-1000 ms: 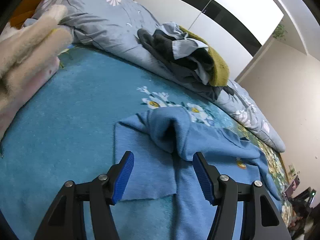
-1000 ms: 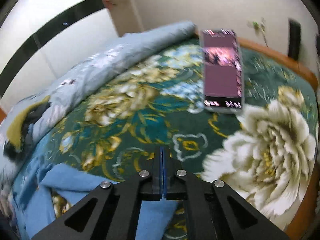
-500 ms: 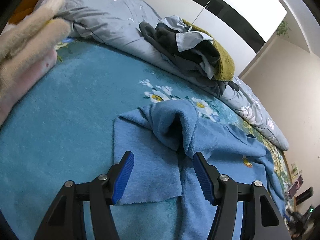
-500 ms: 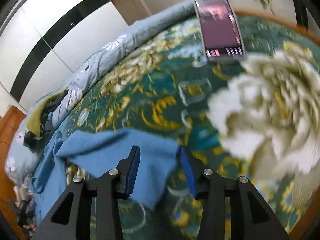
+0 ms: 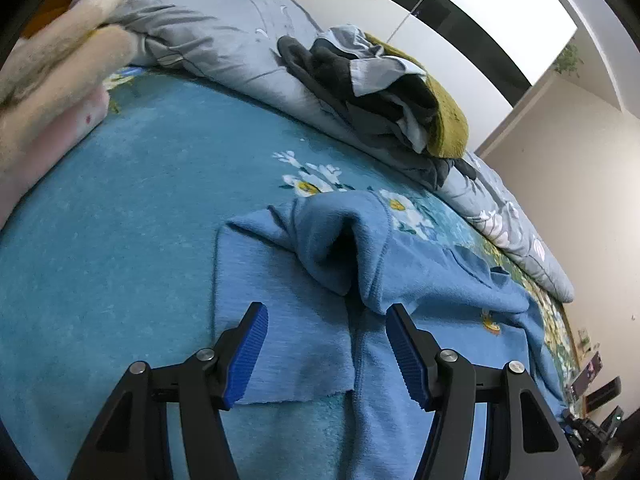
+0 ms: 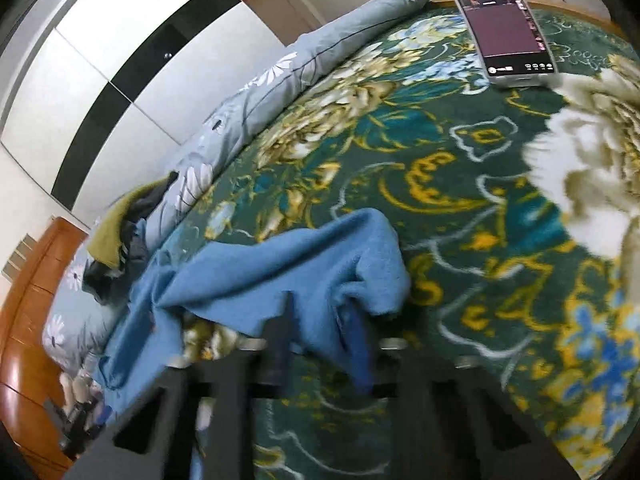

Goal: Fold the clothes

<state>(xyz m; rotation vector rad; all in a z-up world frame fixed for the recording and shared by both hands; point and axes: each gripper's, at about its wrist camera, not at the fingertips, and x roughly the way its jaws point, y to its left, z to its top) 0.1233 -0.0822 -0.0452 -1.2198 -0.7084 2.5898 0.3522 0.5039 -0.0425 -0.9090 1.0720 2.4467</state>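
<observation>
A blue fleece garment [image 5: 432, 280] lies rumpled on the bed, one flat flap reaching toward me. My left gripper [image 5: 324, 344] hovers open just above that flap, and its blue pads [image 5: 248, 352] touch nothing. In the right wrist view the other end of the blue garment [image 6: 280, 264] is bunched and lifted off the blanket. The jaws of my right gripper [image 6: 318, 320] are closing with a fold of it between the blurred fingers.
A teal blanket [image 5: 120, 220] turns into a dark green floral pattern [image 6: 460, 184] across the bed. A lit phone [image 6: 508, 28] lies on it. Dark and mustard clothes [image 5: 380, 92] are piled on a grey quilt [image 5: 224, 40]. A beige plush thing [image 5: 52, 72] sits at the left.
My right gripper opened, dropped onto the garment's end and closed around a fold; the phone slid up and away in its view. The left gripper barely moved and stayed open.
</observation>
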